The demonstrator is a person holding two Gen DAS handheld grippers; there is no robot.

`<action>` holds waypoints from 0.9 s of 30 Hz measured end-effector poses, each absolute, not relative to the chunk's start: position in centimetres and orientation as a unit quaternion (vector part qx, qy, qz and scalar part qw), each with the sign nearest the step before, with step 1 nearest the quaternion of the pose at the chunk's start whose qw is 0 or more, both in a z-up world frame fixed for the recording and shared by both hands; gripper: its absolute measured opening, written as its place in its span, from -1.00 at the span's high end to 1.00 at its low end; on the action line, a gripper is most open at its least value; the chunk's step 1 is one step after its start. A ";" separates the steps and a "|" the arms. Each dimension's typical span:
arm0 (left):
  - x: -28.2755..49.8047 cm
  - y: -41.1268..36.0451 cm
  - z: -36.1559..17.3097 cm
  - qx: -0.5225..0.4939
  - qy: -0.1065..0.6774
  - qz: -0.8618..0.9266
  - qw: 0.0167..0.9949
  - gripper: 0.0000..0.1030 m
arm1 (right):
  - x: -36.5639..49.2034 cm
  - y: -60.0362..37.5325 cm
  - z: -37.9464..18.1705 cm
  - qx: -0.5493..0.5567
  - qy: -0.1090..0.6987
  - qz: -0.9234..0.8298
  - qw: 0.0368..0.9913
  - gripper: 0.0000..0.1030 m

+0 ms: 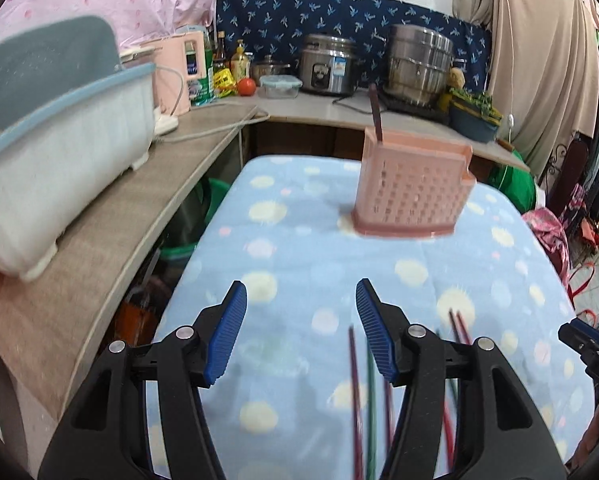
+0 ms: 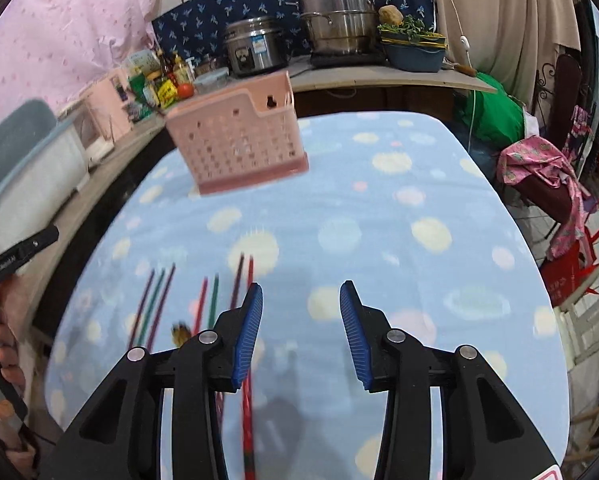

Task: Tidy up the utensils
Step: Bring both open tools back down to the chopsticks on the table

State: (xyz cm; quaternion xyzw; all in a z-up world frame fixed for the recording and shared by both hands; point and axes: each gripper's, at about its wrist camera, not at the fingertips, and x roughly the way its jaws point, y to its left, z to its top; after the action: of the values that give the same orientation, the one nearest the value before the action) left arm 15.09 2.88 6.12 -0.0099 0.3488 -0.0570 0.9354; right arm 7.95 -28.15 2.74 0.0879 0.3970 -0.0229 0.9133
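A pink perforated utensil holder (image 1: 411, 196) stands on the blue dotted tablecloth (image 1: 299, 264), with one dark chopstick (image 1: 376, 114) standing in it. It also shows in the right wrist view (image 2: 241, 140). Several red, green and maroon chopsticks (image 1: 361, 400) lie on the cloth under my left gripper (image 1: 301, 316), which is open and empty above them. In the right wrist view the chopsticks (image 2: 155, 304) lie to the left of my right gripper (image 2: 301, 320), which is open and empty, with a red chopstick (image 2: 248, 392) under its left finger.
A white dish rack with a blue rim (image 1: 59, 160) sits on the wooden counter (image 1: 111, 240) to the left. A rice cooker (image 1: 329, 66), steel pots (image 1: 417, 66), bottles and a tomato stand at the back. Bags (image 2: 547, 176) lie to the right of the table.
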 end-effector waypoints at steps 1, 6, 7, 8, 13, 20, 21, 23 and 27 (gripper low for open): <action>14.0 3.2 5.3 -0.009 0.354 -0.059 0.933 -0.05 | 7.0 -27.8 2.1 0.079 0.399 -0.027 0.913 0.23; 10.1 3.6 1.3 -0.003 0.392 -0.068 0.917 -0.05 | 2.3 -25.7 -1.2 0.061 0.421 -0.021 0.905 0.23; 9.3 3.6 0.4 0.001 0.400 -0.070 0.914 -0.05 | 1.7 -25.3 -1.7 0.059 0.425 -0.019 0.903 0.23; 8.7 3.5 -0.2 0.005 0.405 -0.072 0.912 -0.05 | 1.2 -24.9 -2.2 0.058 0.430 -0.017 0.901 0.23; 5.9 3.6 -2.3 0.008 0.422 -0.083 0.903 -0.13 | -0.3 -23.8 -3.9 0.062 0.439 -0.014 0.896 0.23; 4.1 3.4 -3.1 0.008 0.430 -0.088 0.899 -0.22 | -0.3 -23.0 -4.8 0.068 0.439 -0.016 0.896 0.23; 4.0 3.3 -3.3 0.006 0.432 -0.090 0.897 -0.22 | -0.3 -22.9 -4.9 0.067 0.438 -0.018 0.896 0.24; 3.8 3.2 -3.5 0.005 0.436 -0.093 0.895 -0.23 | -0.3 -22.8 -5.0 0.062 0.437 -0.020 0.897 0.26; 3.5 2.7 -3.9 0.004 0.442 -0.103 0.891 -0.23 | -0.2 -22.5 -5.2 0.059 0.437 -0.020 0.897 0.38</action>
State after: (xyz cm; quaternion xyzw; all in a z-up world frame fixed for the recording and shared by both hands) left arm 3.45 2.69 -3.91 0.0036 0.4418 -0.1025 0.8912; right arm -0.21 -22.51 -5.25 0.0593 0.4369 -0.0201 0.8973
